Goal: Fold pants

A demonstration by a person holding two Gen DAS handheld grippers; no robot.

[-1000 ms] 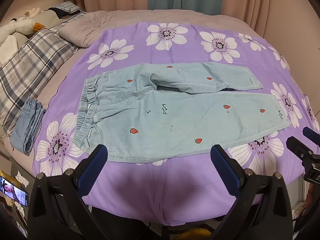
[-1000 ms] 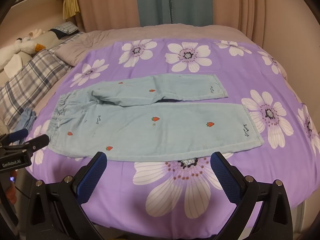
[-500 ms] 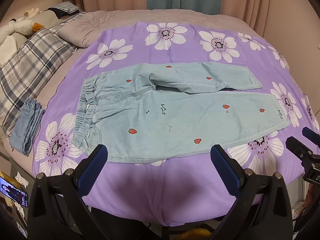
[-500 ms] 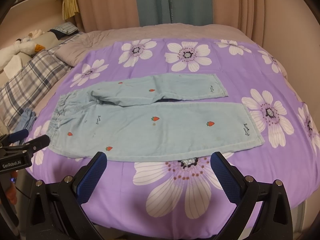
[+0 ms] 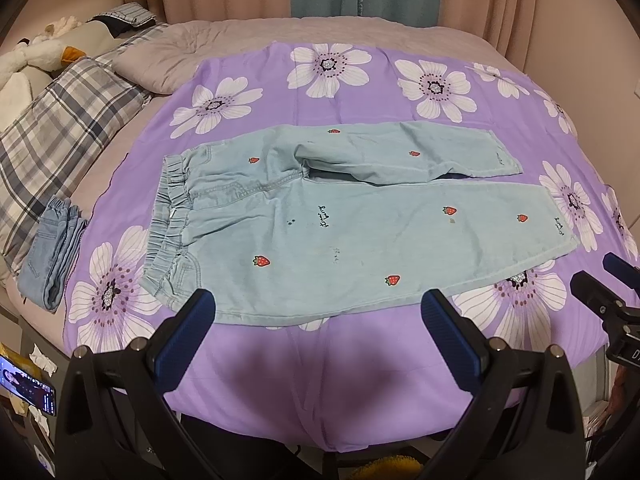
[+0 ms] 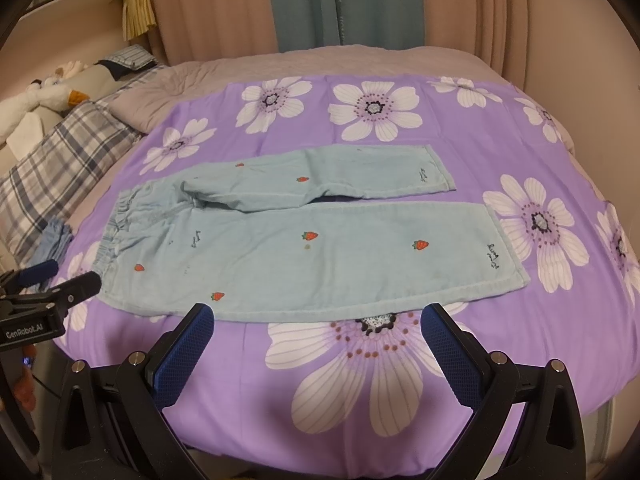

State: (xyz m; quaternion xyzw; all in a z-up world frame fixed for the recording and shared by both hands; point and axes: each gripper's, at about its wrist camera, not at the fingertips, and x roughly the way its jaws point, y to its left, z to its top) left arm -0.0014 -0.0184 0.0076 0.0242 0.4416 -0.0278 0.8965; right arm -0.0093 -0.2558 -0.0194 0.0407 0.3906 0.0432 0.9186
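Light blue pants [image 5: 340, 224] with small red strawberries lie flat on the purple flowered bedspread [image 5: 360, 80], waistband to the left and both legs pointing right. The far leg is shorter-looking and slightly creased. My left gripper [image 5: 318, 304] hovers open just short of the near hem edge, below the waist and thigh. The same pants [image 6: 304, 240] show in the right wrist view, where my right gripper [image 6: 318, 316] is open at the near edge of the near leg. Neither gripper touches the cloth.
A folded pair of jeans [image 5: 52, 248] lies at the bedspread's left edge. Plaid pillows [image 5: 64, 120] and a plush goose [image 5: 36, 60] sit at the far left. Curtains [image 6: 344, 4] hang behind the bed. A phone [image 5: 28, 384] lies low at the left.
Both views have shifted very slightly; the pants sit marginally higher in frame. The pants have not moved and both grippers remain open.
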